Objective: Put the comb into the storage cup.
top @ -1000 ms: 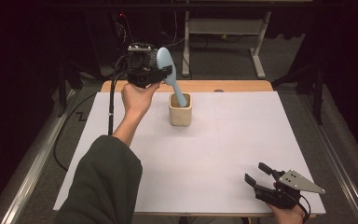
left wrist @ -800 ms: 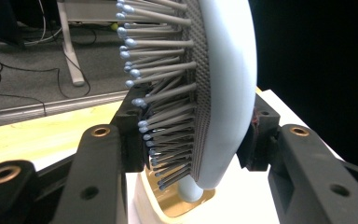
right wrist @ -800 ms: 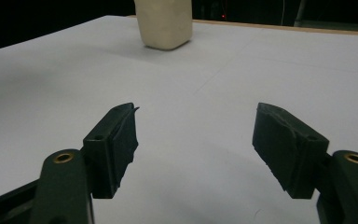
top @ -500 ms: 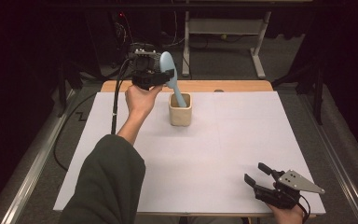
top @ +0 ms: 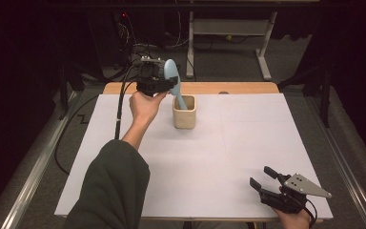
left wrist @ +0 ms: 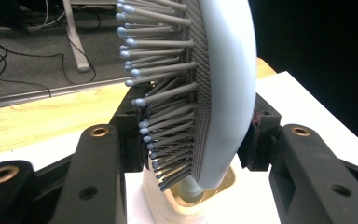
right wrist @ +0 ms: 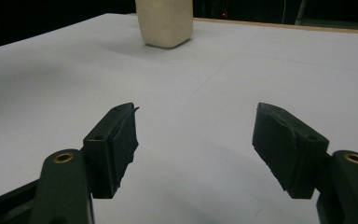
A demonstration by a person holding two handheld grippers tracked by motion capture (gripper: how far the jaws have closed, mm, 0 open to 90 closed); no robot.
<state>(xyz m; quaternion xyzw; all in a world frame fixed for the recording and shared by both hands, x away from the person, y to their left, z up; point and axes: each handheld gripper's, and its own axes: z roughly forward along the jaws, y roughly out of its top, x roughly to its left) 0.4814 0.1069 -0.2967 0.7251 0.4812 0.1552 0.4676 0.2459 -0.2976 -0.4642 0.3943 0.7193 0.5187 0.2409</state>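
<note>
A light blue hairbrush [top: 171, 76] stands nearly upright, its handle down inside a cream square cup [top: 184, 114] at the back of the white table [top: 219, 157]. My left gripper [top: 167, 86] is shut on the brush head, just above and to the left of the cup. In the left gripper view the grey bristles of the hairbrush [left wrist: 223, 93] face left between the pads, and the cup [left wrist: 168, 210] lies right below. My right gripper [top: 262, 176] rests open at the front right corner, holding nothing. In its own view the right gripper [right wrist: 196, 140] faces the far cup [right wrist: 164, 21].
A wooden strip [top: 238, 88] runs along the table's far edge. Beyond it a white desk frame [top: 228, 28] and cables [top: 143, 47] sit on the dark floor. A black cable [top: 120, 109] trails from the left gripper over the table's left side.
The left hand has come down a little with the brush, so the handle sits deeper in the cup. The right gripper has stayed put.
</note>
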